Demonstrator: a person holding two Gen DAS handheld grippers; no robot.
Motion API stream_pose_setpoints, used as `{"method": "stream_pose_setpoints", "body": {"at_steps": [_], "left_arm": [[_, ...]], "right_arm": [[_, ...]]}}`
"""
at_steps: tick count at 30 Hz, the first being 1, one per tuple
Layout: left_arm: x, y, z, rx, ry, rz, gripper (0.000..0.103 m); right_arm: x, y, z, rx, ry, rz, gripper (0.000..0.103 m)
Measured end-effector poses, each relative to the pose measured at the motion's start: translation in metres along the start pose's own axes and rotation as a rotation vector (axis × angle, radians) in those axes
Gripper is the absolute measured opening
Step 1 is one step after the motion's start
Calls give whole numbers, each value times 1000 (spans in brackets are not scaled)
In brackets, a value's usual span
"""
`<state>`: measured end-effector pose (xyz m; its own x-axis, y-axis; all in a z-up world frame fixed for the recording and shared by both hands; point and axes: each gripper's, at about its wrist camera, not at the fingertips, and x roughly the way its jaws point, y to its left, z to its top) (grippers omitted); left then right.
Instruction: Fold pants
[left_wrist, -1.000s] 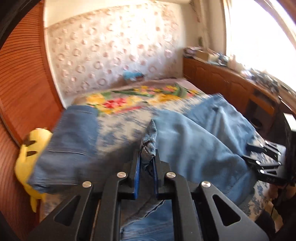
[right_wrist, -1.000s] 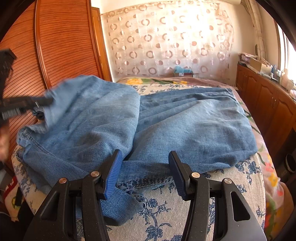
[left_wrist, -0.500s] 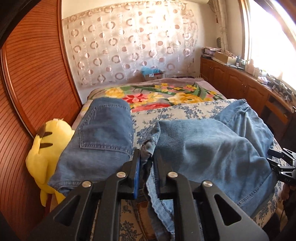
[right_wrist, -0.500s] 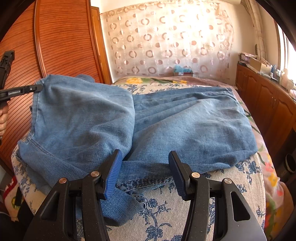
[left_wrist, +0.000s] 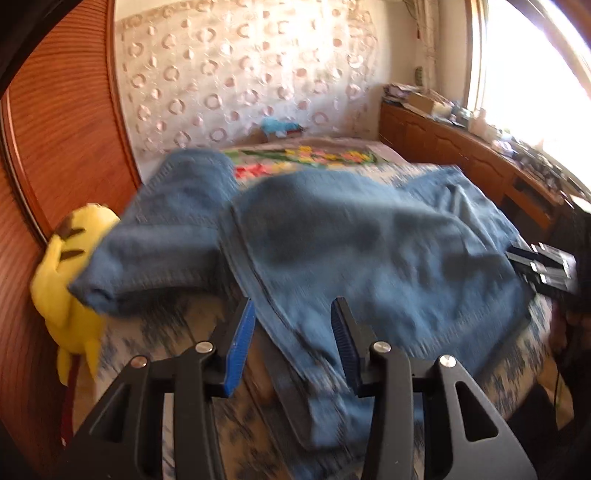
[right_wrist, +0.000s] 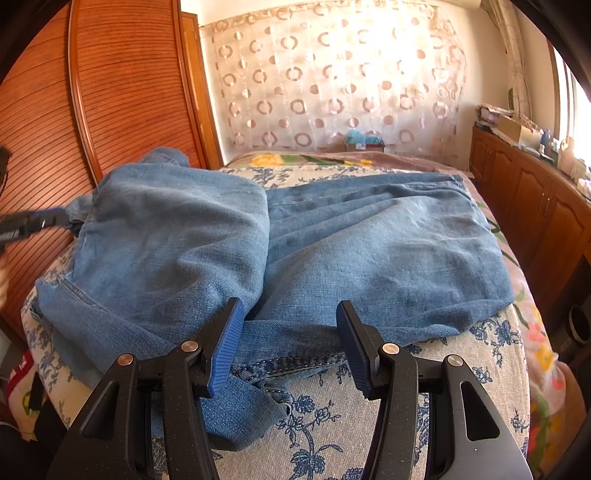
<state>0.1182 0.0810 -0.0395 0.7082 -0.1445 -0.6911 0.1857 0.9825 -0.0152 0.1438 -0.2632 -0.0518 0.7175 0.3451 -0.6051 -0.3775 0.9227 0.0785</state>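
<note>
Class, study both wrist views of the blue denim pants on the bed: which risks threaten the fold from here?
1. The left gripper, jaws just opened, no longer pinches the blue denim pants; the released flap may land crooked.
2. Denim overhangs the floral bedspread's near edge and could slide off.
3. The open right gripper straddles the hem unclamped, so nothing anchors it.

wooden wardrobe (right_wrist: 110, 92) close left of bed (right_wrist: 369, 417), cabinets (right_wrist: 535, 206) right, bare bedspread ahead
</note>
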Motion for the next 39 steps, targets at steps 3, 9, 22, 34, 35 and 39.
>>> {"method": "stream_pose_setpoints", "body": {"at_steps": [3,9,22,34,35,39], "left_arm": [[4,-11,-21,21,43,-9,42],[6,-14,-42,-6,66,-16,43],[7,-7,-54,-40,60,-29,43],[10,-2,-62,-53,49,-42,43],[10,-2,-62,-54,48,-42,43],[10,-1,-63,-58,46,-43,43]], "right_arm": [[-6,2,-1,-26,19,38,53],[-21,-3,-7,8,65,116,53],[-31,22,-21,-81,132,166,49],[-31,13,-11,-139,186,152,42],[-32,10,-8,-141,178,144,42],[-25,4,-2,-155,180,119,42]]}}
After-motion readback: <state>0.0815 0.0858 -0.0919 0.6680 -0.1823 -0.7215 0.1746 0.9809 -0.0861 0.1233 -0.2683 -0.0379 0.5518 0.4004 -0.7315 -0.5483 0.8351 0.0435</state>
